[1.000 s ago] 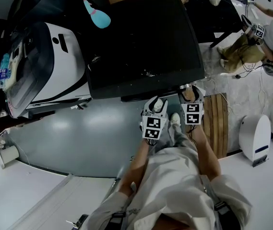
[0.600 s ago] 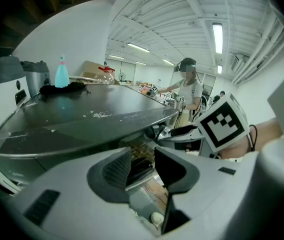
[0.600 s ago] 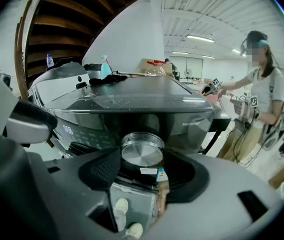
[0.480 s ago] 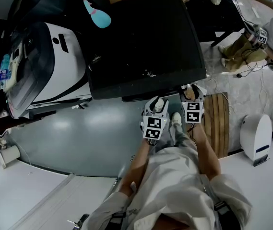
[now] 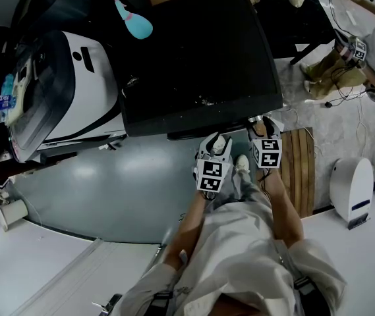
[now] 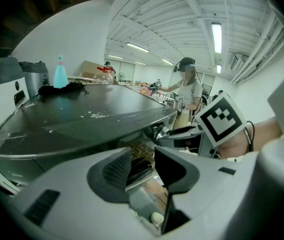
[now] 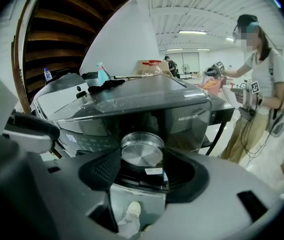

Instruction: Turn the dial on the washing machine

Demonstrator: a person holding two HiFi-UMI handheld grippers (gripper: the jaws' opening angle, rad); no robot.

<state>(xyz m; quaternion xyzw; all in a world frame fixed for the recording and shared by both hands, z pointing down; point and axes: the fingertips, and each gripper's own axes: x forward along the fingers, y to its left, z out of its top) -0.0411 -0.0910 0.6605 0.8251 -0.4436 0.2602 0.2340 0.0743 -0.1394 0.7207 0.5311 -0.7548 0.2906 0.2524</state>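
Brushed-metal dial (image 7: 142, 153): round and flat-faced, it is set in the dark front panel (image 7: 194, 120) of the washing machine (image 5: 200, 58), just under the lid's front edge.
Right gripper (image 7: 142, 172): the jaws are closing round the dial. The dial is seen between the 2 ribbed pads, which appear to touch its rim on both sides.
Left gripper (image 6: 142, 166): the jaws are set a little apart w/ nothing between them; only floor is seen through the gap. It is held just beside the right gripper at the machine's front edge and is not on the dial.
Step in hand: judged to be the grasp, approx. at its end. The dial is being clamped and no turn can be made out yet.
Next move: a firm pinch is called for 1st. The gripper is then to be rolled about the dial's own axis w/o being pulled sideways. The smooth metal rim is likely slippery, so pad pressure should be held through the turn.
Dial vs grippers: it is centred in the right gripper's mouth, face-on to that gripper's view. It lies apart from the left gripper, off to that gripper's right.
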